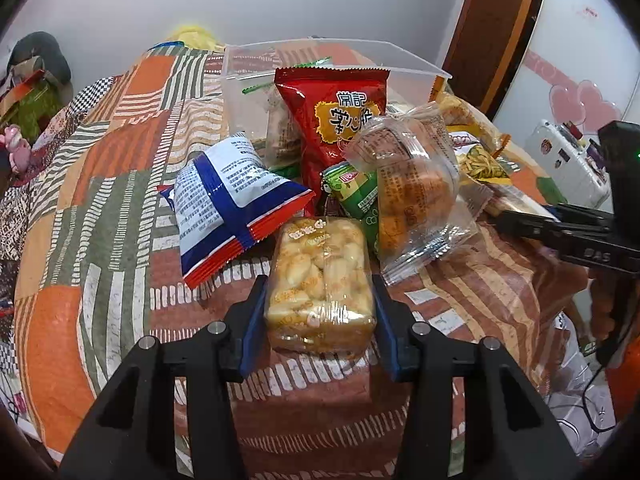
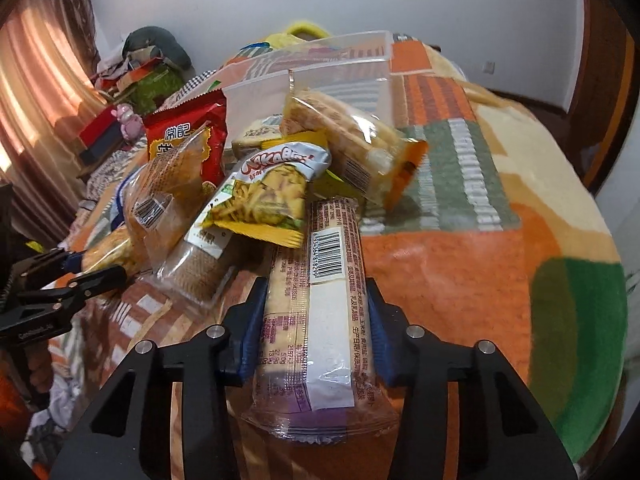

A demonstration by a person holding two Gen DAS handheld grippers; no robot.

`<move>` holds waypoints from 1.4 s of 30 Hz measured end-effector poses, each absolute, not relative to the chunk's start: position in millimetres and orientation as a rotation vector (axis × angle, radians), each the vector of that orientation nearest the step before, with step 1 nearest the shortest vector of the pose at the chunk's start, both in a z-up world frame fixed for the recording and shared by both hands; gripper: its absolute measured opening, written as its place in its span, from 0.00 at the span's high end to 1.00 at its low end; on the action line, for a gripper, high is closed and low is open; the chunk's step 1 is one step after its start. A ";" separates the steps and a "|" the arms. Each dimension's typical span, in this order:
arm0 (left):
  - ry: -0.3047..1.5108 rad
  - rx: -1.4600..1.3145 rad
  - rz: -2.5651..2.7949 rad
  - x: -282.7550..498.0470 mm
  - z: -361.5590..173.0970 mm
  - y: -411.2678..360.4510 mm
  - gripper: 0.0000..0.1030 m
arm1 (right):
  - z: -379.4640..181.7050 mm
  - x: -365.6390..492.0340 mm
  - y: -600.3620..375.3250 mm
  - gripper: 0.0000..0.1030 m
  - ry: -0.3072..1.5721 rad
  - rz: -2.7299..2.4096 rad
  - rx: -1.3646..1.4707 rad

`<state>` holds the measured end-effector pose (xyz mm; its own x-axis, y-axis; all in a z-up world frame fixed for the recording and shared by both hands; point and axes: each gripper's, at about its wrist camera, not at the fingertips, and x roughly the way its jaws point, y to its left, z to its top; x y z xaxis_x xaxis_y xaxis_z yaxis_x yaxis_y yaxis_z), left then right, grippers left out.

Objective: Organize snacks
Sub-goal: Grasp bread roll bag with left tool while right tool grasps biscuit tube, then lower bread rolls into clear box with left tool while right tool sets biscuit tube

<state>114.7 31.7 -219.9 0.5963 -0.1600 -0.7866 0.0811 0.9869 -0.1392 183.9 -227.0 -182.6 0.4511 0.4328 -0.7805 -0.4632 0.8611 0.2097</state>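
Note:
A heap of snack packs lies on a patchwork bedspread before a clear plastic bin. My left gripper is shut on a clear pack of small yellow pastries at the heap's near edge. My right gripper is shut on a long biscuit pack with a barcode. The right gripper also shows at the right of the left wrist view. The left gripper shows at the left of the right wrist view. The bin also shows in the right wrist view.
In the heap are a red chip bag, a blue-white bag, a green pack, a clear bread pack, a yellow fries bag and a cracker pack. The bedspread stretches right.

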 end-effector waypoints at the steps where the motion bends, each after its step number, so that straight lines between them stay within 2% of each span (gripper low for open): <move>1: 0.930 -0.098 -0.139 118.4 -222.0 31.4 0.54 | -182.6 183.3 -230.0 0.59 0.959 0.559 -0.030; 15: 0.926 -0.099 -0.106 126.9 -223.9 29.3 0.57 | -182.0 182.2 -205.7 0.59 0.910 0.479 -0.140; 28: 0.796 -0.095 -0.080 97.4 -163.9 30.4 0.57 | -141.7 165.9 -227.1 0.59 0.793 0.453 -0.092; 42: 0.634 -0.097 -0.088 138.7 -104.7 26.1 0.57 | -104.4 193.7 -207.0 0.59 0.648 0.482 -0.067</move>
